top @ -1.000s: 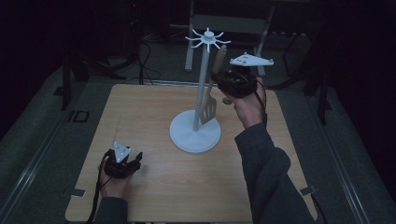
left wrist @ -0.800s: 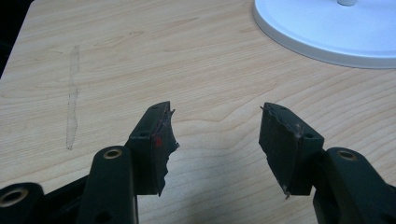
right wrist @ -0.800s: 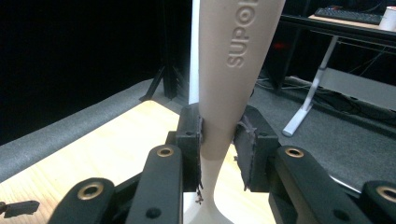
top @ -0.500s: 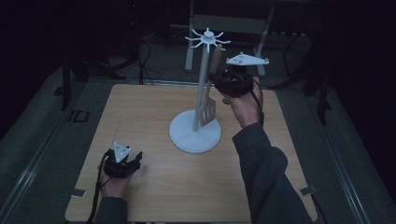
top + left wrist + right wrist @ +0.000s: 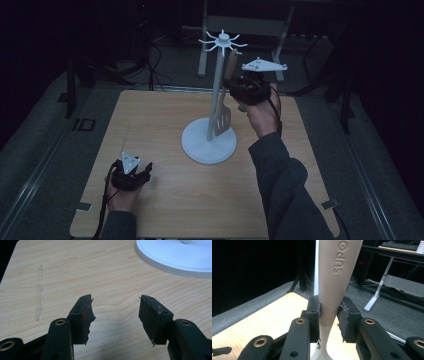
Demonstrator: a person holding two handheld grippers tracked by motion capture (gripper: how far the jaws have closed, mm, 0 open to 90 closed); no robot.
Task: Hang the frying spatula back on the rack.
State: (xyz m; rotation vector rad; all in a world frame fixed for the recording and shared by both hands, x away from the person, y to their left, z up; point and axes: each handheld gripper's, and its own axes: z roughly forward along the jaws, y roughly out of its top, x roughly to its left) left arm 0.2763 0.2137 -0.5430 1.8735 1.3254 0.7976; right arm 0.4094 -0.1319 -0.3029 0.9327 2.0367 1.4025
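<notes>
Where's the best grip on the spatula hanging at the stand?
On the spatula, take the narrow neck of the handle, coming side-on with the jaws across its flat faces. It hangs upright beside the stand pole; the slotted blade is too broad. The right gripper sits there now.

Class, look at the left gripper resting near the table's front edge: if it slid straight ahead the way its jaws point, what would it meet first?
Probably the round white base of the utensil stand; the left gripper has bare table until then, though the base sits slightly right of centre, so it might only graze it.

Right gripper [image 5: 235, 87] and spatula [image 5: 223, 119] slightly higher
</notes>
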